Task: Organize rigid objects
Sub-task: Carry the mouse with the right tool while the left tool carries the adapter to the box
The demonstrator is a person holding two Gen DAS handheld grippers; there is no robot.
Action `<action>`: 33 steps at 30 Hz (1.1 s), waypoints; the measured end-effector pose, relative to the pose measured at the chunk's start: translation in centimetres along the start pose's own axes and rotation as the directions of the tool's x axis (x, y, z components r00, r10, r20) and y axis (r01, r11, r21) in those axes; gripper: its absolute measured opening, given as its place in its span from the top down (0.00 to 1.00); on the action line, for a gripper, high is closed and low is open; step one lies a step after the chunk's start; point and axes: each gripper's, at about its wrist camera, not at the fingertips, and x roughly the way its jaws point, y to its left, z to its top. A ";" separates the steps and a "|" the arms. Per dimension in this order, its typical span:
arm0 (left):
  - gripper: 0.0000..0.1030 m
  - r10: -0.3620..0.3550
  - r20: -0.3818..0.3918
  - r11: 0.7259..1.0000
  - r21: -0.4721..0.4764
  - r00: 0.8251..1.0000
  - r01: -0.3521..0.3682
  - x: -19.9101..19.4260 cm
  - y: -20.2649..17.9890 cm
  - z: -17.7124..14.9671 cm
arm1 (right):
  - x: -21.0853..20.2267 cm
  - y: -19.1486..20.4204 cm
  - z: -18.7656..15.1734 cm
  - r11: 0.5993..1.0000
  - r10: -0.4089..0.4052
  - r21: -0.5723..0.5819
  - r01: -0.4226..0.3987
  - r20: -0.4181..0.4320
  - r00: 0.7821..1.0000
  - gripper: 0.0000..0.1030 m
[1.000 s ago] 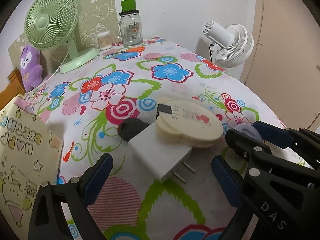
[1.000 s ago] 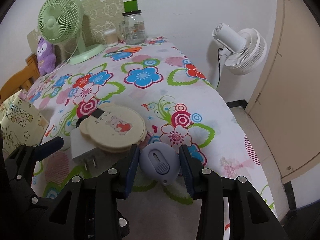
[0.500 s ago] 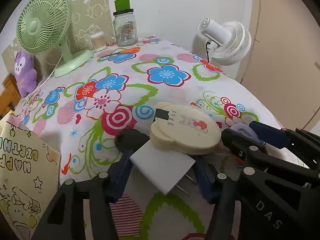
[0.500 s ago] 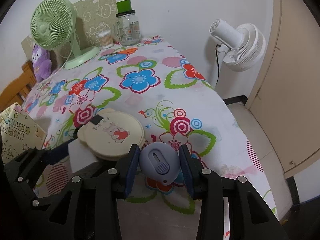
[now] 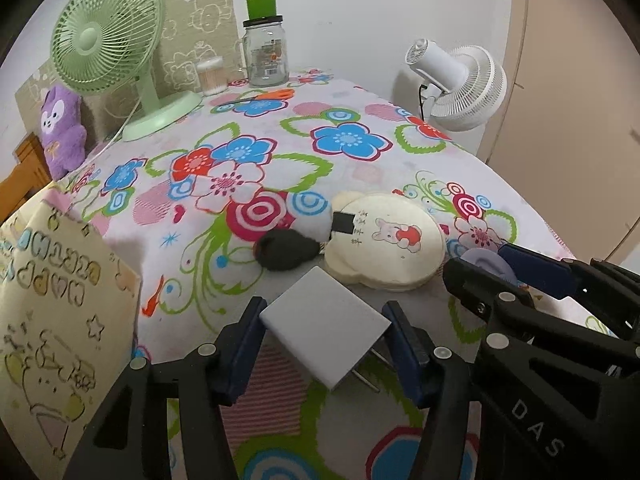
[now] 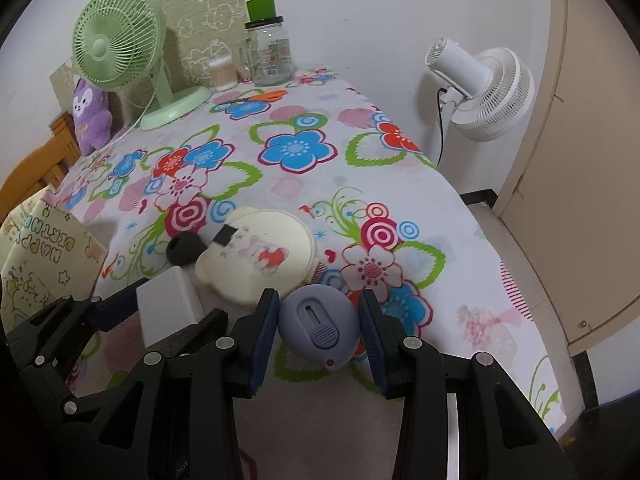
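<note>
Left wrist view: left gripper (image 5: 324,330) clamped on white plug adapter (image 5: 325,332), jaws just closed. Right gripper (image 6: 318,322) grips grey-blue round device (image 6: 318,322).

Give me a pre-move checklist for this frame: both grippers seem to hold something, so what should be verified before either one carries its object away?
1. Left gripper closed on white charger: ok, jaws just closed, pads on both sides.
2. Right gripper shut on grey-blue round device: ok.
3. Charger clear of cream bear-shaped case: ok, gap visible.
4. Charger prongs free: ok, nothing caught on them.
5. The two grippers apart: cannot tell, they sit very close.
6. Drop-off spot: cannot tell, none evident.
</note>
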 end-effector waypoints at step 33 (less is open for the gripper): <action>0.41 0.007 0.077 1.000 -0.018 0.997 -0.005 -9.0 1.9 -1.1 | -8.6 4.4 -0.7 0.999 0.003 -0.046 0.001 0.090 0.996 0.57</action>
